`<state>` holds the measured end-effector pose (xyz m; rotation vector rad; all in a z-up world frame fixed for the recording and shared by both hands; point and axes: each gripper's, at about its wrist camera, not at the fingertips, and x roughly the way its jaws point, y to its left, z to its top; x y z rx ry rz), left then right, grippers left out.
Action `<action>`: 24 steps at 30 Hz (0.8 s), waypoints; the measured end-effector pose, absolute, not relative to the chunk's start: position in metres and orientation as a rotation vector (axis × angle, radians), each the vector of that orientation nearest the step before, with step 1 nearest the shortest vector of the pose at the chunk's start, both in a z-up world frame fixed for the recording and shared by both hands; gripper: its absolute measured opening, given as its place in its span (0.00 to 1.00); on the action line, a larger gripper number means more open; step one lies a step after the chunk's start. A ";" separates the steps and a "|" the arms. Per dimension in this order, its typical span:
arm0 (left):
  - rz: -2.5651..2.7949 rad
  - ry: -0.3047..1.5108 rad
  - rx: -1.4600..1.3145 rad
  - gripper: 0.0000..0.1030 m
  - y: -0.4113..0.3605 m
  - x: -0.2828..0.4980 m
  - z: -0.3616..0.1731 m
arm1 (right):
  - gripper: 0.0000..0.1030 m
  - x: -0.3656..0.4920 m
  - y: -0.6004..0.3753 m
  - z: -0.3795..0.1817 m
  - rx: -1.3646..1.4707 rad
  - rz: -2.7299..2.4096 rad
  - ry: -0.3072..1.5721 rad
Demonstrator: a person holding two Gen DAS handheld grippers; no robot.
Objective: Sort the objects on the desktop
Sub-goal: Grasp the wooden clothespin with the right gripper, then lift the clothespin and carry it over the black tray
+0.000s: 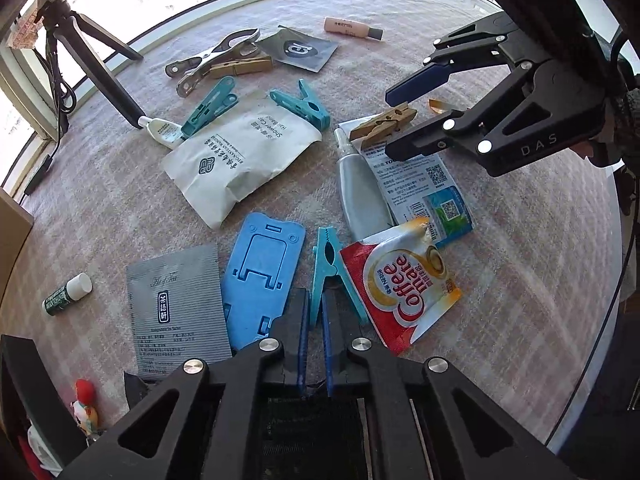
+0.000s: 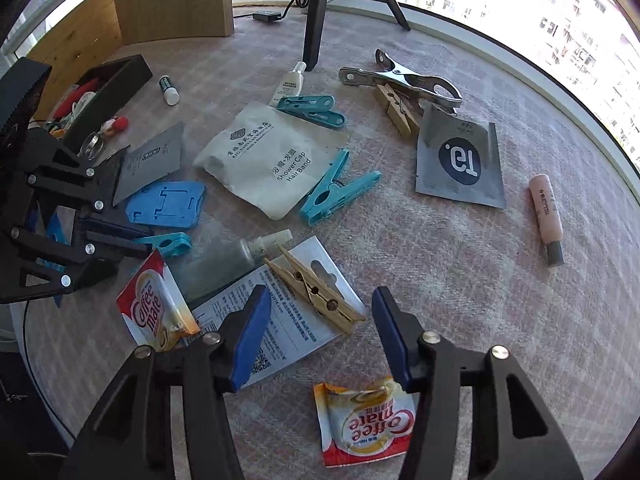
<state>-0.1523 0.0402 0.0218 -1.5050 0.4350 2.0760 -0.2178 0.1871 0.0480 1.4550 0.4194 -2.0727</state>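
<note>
**Two grippers over a cluttered tabletop**

Low at the near edge of the left wrist view, the left gripper (image 1: 316, 316) has its jaws pinched narrow on the handle end of a teal clothespin (image 1: 329, 268), which lies flat btwn a blue phone stand (image 1: 260, 276) and a Coffee-mate sachet (image 1: 400, 284). From the right wrist view the same clamp shows at far left, w/ the pin's other end sticking out.

Right gripper (image 2: 320, 340) hovers w/ jaws spread wide, nothing btwn them. Just ahead of it a wooden clothespin (image 2: 316, 290) lies on a white printed card (image 2: 280, 320), beside a grey tube (image 2: 224, 260). A second Coffee-mate sachet (image 2: 366, 420) sits crumpled on the cloth below the right jaws.

Mid-table: a white shower cap packet (image 2: 272, 160) w/ two more teal pins touching its edges (image 2: 312, 110) (image 2: 336, 194). Further back, a metal spring clamp (image 2: 400, 78) overlaps another wooden pin (image 2: 396, 110), next to a grey foil sachet (image 2: 460, 160). A pink tube (image 2: 546, 218) lies well apart at right. A black tray (image 2: 116, 84) w/ small items stands at the far left; a green-labelled stick (image 2: 169, 90) lies near it.
</note>
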 end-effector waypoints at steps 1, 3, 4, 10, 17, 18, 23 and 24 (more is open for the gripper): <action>2.077 0.435 -1.504 0.04 0.041 -0.152 0.022 | 0.48 -0.216 0.187 0.049 1.448 -2.073 0.426; 2.079 0.443 -1.501 0.04 0.042 -0.150 0.022 | 0.46 -0.213 0.186 0.049 1.443 -2.067 0.439; 2.078 0.446 -1.499 0.04 0.043 -0.150 0.022 | 0.44 -0.212 0.186 0.049 1.444 -2.064 0.440; 2.080 0.443 -1.501 0.04 0.049 -0.149 0.019 | 0.20 -0.211 0.189 0.050 1.470 -2.056 0.382; 2.125 0.363 -1.492 0.03 0.043 -0.147 0.026 | 0.12 -0.208 0.194 0.050 1.483 -2.078 0.321; 2.137 0.351 -1.484 0.03 0.042 -0.146 0.029 | 0.12 -0.208 0.196 0.052 1.481 -2.092 0.293; 2.194 0.298 -1.443 0.03 0.027 -0.140 0.049 | 0.12 -0.199 0.202 0.069 1.445 -2.140 0.176; 2.207 0.292 -1.438 0.03 0.025 -0.138 0.054 | 0.12 -0.196 0.203 0.074 1.438 -2.150 0.158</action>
